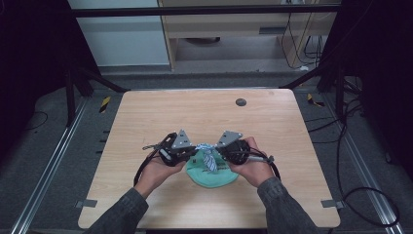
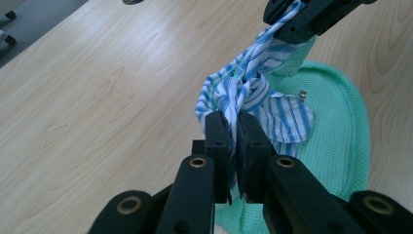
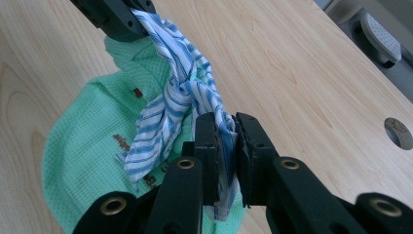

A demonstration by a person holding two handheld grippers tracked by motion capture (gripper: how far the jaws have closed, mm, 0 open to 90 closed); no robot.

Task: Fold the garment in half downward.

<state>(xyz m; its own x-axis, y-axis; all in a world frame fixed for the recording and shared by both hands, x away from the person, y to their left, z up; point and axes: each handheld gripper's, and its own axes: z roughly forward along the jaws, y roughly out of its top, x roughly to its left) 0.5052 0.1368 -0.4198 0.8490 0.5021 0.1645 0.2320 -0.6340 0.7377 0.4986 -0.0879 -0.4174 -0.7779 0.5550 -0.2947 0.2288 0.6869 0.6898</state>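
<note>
The blue-striped cloth (image 1: 209, 157) hangs twisted above the green cloth (image 1: 211, 174), which lies on the table (image 1: 146, 126) at its 6 o'clock edge. The left gripper (image 2: 233, 127) pinches the striped cloth's 9 o'clock end. The right gripper (image 3: 228, 130) clamps the 3 o'clock end.

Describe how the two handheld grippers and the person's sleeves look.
Both the left gripper and the right gripper are black, each topped by a grey three-cornered plate and trailing a black cable. In the gripper views each shows two flat black jaws on arms with brass-ringed pivot holes. The person wears dark grey long sleeves down to the wrists.
</note>
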